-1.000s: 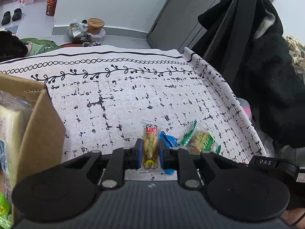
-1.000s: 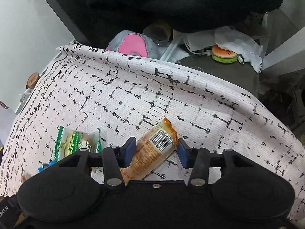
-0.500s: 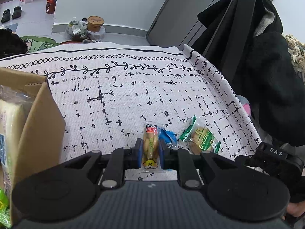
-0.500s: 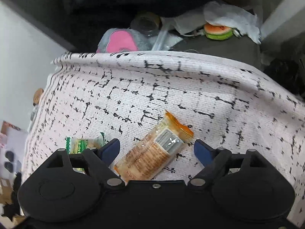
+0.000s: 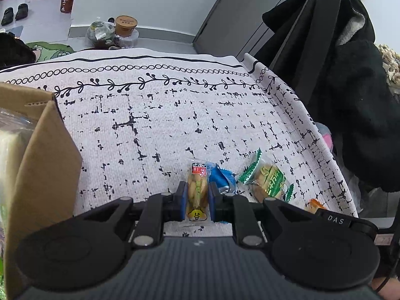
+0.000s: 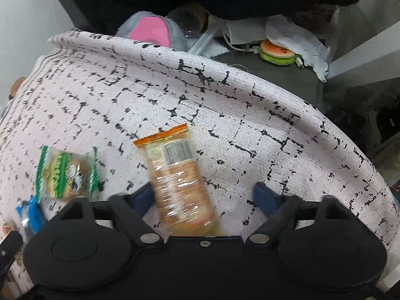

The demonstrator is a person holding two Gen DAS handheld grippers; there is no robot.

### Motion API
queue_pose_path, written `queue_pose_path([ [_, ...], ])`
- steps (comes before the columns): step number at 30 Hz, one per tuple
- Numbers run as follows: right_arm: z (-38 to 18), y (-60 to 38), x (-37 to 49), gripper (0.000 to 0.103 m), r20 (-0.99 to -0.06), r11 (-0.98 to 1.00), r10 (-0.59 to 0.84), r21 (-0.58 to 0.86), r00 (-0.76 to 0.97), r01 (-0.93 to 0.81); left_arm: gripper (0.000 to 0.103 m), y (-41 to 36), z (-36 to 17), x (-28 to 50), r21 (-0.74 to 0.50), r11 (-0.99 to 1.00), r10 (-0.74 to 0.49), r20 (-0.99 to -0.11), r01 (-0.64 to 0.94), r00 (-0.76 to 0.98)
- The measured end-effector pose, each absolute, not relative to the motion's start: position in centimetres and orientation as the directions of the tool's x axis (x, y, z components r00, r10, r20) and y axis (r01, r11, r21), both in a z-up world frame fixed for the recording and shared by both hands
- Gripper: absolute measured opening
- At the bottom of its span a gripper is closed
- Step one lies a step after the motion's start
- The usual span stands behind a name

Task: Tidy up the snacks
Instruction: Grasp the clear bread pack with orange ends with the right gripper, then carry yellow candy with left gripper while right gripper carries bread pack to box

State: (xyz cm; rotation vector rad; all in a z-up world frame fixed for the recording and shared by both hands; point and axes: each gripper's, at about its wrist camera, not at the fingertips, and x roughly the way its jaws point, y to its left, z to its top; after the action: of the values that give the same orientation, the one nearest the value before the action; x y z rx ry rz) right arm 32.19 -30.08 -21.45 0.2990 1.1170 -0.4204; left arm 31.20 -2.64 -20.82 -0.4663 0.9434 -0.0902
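On the far left of my left wrist view stands a cardboard box [image 5: 42, 160], open at the top, with a clear-wrapped pale pack [image 5: 11, 140] showing inside it. Beside it spreads the white cloth [image 5: 155, 115] with its black broken grid and a vine border along the far edge. Low in the middle I have the left gripper [image 5: 197, 201] clenched on a small yellow snack [image 5: 197, 192], its blue pads pressing both sides of the wrapper, the red-labelled end poking out in front. Just right of it a blue packet [image 5: 221, 178] lies on the cloth, partly behind the right pad. Further right sits a green-edged snack [image 5: 268, 180], and past that an orange corner [image 5: 313, 203] peeks over the other gripper's body. A black coat [image 5: 357, 95] hangs at the right edge.

In my right wrist view, the blue packet [image 6: 30, 212] is at the lower left, then the green-edged snack [image 6: 66, 172], a little blurred. In the centre an orange-sealed bar [image 6: 180, 182] lies on the cloth [image 6: 250, 125], barcode up, between the fingers of the right gripper [image 6: 205, 197]. Its jaws are closing; the left pad looks to be at the wrapper's edge, the right pad stands well clear, so nothing is gripped yet. Beyond the cloth's far edge I see a pink-and-grey plush [image 6: 150, 30] and a burger-shaped trinket [image 6: 276, 51].
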Motion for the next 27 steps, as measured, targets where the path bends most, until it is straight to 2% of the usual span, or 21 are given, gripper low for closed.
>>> queue_pose_path([
  [1, -21.3, -29.9, 32.1, 0.039, -0.909, 0.889, -0.164, 0.032, 0.383, 0.457, 0.016, -2.7, -20.8, 31.1, -0.420, 0.899, -0.273, -0.760, -0.126, 0.590],
  [3, -20.8, -29.8, 31.6, 0.035, -0.912, 0.892, -0.133, 0.061, 0.389, 0.447, 0.016, -2.7, -20.7, 31.0, -0.416, 0.901, -0.270, -0.761, -0.124, 0.590],
  [13, -18.1, -29.4, 28.0, 0.035, -0.878, 0.894, -0.010, 0.207, 0.479, 0.398, 0.016, -2.9, -18.5, 29.5, -0.395, 0.912, -0.260, -0.762, -0.107, 0.593],
  [18, -16.5, -29.0, 26.3, 0.035, -0.846, 0.898, 0.045, 0.267, 0.531, 0.349, 0.016, -3.5, -16.1, 28.4, -0.376, 0.925, -0.270, -0.752, -0.056, 0.602],
  [27, -13.6, -26.5, 24.9, 0.035, -0.775, 0.907, 0.136, 0.348, 0.617, 0.236, 0.016, -2.6, -13.0, 25.9, -0.368, 0.929, -0.260, -0.743, -0.052, 0.617],
])
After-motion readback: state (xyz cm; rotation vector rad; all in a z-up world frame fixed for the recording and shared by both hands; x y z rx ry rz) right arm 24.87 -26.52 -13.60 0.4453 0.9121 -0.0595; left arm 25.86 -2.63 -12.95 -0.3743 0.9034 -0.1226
